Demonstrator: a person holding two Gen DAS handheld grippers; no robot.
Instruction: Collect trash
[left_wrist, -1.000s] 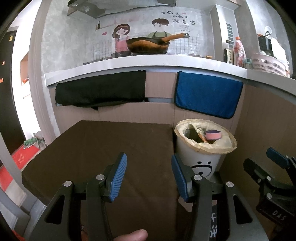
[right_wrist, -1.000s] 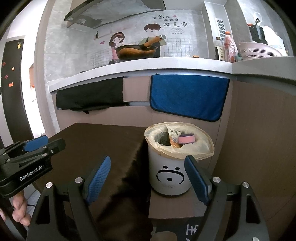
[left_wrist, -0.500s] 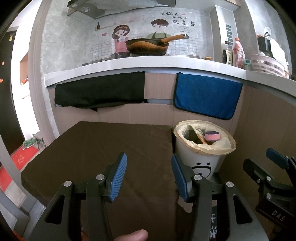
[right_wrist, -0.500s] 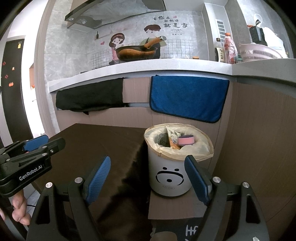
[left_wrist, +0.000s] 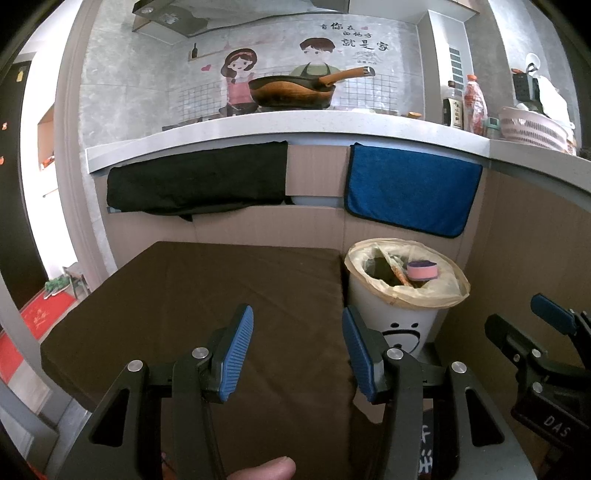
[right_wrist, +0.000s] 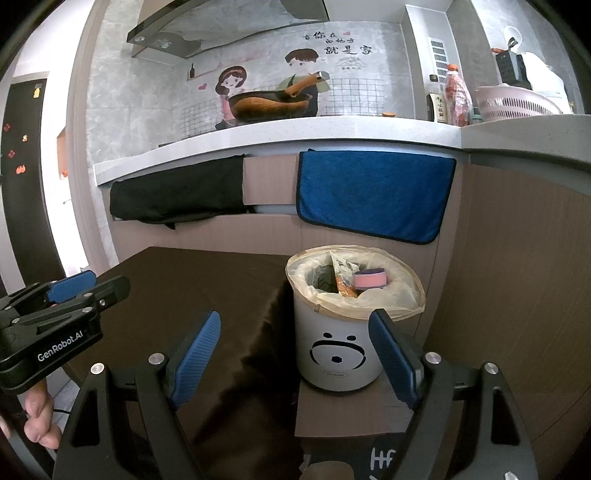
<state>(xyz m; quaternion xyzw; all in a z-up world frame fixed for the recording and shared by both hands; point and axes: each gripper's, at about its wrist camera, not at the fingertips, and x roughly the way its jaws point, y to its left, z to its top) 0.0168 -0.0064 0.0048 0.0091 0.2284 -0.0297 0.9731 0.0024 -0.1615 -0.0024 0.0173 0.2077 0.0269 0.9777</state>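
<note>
Both grippers, left gripper and right gripper, are held released, empty. Thin beige plastic liner in white round bin is judged light, flimsy; best pinched at rim.

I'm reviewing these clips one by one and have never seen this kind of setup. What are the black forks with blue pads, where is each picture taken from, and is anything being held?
There is no robot here: a person carries a hand-held gripper in each hand, and each gripper has a wide-angle camera looking out along its two fingers.

One picture comes from the left gripper, the other from the right gripper. Each also catches its partner at the picture's edge.

Both sets of jaws stand open with nothing between them; nothing is held.

Ahead lies a dark brown mat with nothing on it. Beside it, on a lower ledge, stands a white trash bin with a drawn face and a bag liner. Inside it are a pink sponge and some wrappers. A black cloth and a blue towel hang under the kitchen counter behind.
</note>
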